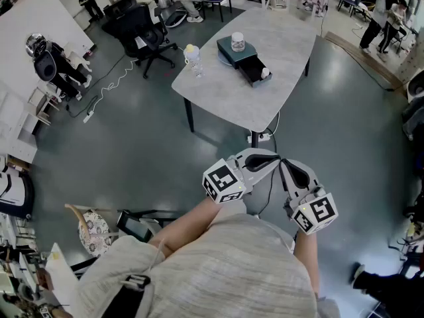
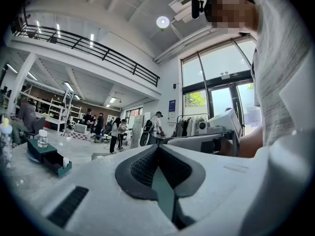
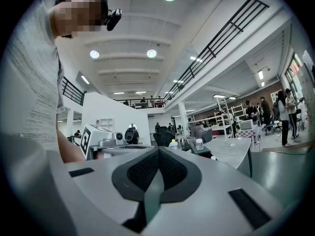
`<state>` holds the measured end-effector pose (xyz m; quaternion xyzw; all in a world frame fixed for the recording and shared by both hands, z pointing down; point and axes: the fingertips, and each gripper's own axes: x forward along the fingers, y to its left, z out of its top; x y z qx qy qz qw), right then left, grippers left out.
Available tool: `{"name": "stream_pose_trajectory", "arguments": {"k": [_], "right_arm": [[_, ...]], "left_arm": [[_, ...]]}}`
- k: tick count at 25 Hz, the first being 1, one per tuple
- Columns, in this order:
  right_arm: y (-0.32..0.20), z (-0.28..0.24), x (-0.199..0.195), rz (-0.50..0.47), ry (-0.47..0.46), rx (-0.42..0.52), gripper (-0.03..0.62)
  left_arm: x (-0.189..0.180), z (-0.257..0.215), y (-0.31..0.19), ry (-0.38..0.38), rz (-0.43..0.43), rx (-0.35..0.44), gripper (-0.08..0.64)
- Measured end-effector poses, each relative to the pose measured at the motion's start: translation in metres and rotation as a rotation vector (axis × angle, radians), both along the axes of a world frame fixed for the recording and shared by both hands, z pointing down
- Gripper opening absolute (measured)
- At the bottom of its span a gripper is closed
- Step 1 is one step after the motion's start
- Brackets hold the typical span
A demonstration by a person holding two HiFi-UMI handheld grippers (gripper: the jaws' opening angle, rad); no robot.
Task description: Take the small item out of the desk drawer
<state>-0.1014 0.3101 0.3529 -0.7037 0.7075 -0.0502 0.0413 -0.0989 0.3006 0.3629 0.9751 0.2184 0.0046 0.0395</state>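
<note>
A small teal desk drawer unit (image 1: 230, 56) stands on the grey table (image 1: 285, 42), far ahead of me. Its drawer (image 1: 252, 71) is pulled out, and a small white item (image 1: 265, 73) lies in its front end. A clear jar (image 1: 238, 42) sits on top of the unit. The left gripper view shows the drawer (image 2: 58, 164) and the white item (image 2: 65, 162) at the far left. My left gripper (image 1: 266, 159) and right gripper (image 1: 285, 164) are held close to my body, tips nearly meeting. Both are shut with nothing between the jaws.
A baby bottle (image 1: 193, 59) stands near the table's left edge. A black office chair (image 1: 142, 35) is left of the table, with a cable and power strip (image 1: 89, 114) on the floor. People stand at the room's far side (image 1: 381, 15). Open grey floor lies between me and the table.
</note>
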Motion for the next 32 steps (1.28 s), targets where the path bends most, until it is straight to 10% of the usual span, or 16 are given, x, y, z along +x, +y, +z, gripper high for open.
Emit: {"name": "stream_pose_trajectory", "arguments": {"k": [32], "right_arm": [[0.005,0.005,0.017,-0.01,-0.036,0.018,0.009]], "left_arm": [[0.016,0.005,0.005,-0.011,0.023,-0.027,0.015]]}}
